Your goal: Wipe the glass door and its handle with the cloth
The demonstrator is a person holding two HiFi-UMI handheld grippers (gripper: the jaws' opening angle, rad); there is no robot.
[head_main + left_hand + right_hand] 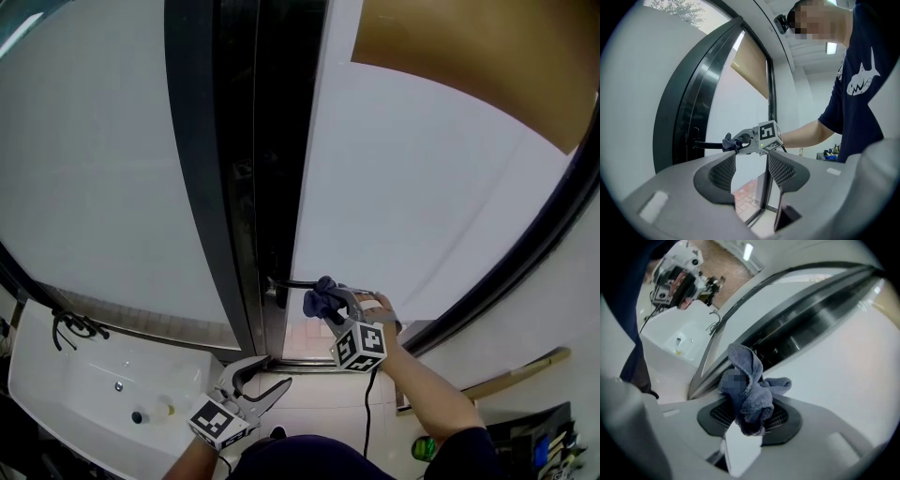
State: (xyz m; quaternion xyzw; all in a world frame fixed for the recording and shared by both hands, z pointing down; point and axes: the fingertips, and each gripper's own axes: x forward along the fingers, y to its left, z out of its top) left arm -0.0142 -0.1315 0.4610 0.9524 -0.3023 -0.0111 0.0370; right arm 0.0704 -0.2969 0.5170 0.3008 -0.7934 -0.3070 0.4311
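Note:
A frosted glass door (pixel 422 178) stands in a black frame (pixel 202 187). Its black lever handle (pixel 291 282) juts from the frame's edge. My right gripper (pixel 330 304) is shut on a bunched blue-grey cloth (pixel 320 299), which rests against the outer end of the handle. In the right gripper view the cloth (pixel 747 390) fills the jaws and hides the handle. My left gripper (pixel 260 378) hangs low, below the door, open and holding nothing. In the left gripper view the handle (pixel 707 145), the cloth (pixel 728 142) and the right gripper (pixel 740 142) show beyond the open jaws.
A white sink (pixel 103 398) with a black tap (pixel 73 326) lies at lower left. A brown blind (pixel 487 52) covers the upper right of the glass. A wooden strip (pixel 520 370) and a shelf with small items (pixel 530 445) are at lower right.

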